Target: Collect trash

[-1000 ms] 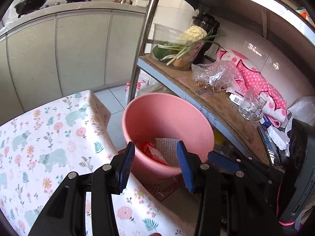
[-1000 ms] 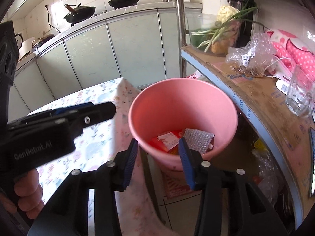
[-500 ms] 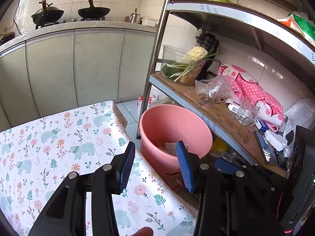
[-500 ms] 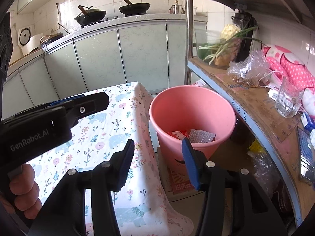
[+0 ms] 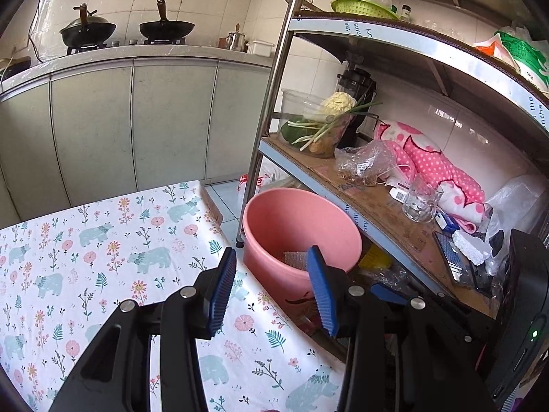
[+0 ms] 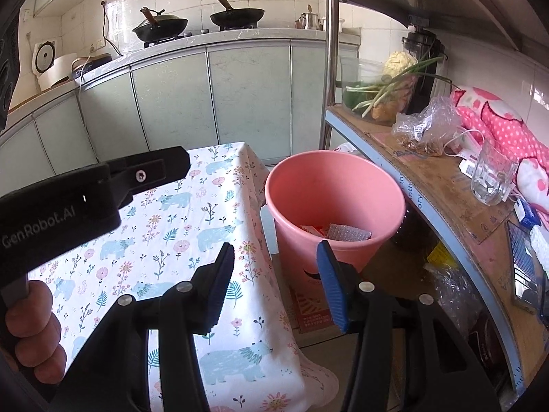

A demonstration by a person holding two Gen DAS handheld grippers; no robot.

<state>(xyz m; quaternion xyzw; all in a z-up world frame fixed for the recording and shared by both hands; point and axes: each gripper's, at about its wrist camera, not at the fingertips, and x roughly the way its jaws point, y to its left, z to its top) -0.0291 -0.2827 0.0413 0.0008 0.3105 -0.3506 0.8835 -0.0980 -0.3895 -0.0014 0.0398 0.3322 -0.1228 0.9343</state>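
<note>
Where the floral tablecloth (image 5: 103,240) fills the area left of and beneath both sets of jaws, the left gripper (image 5: 271,283) is held above the table's corner with its blue-padded jaws apart and nothing between them. Seen from the right wrist, the left gripper's black body (image 6: 85,199) crosses the far left of the view, gripped by the person's hand (image 6: 32,333). The right gripper (image 6: 276,279) likewise has its jaws spread wide and empty, over the cloth's hanging edge. Just ahead of the jaws and slightly right stands the pink bucket (image 5: 302,226) (image 6: 334,202) on the floor, between the table and the metal shelf (image 5: 360,199); collected trash, a silvery bubble-wrap piece (image 6: 348,231) and a red wrapper (image 6: 310,229), lies at its bottom. Further right, the shelf board carries a clear plastic bag (image 6: 423,127), a drinking glass (image 6: 492,180) and a pink dotted cloth (image 5: 435,168).
</note>
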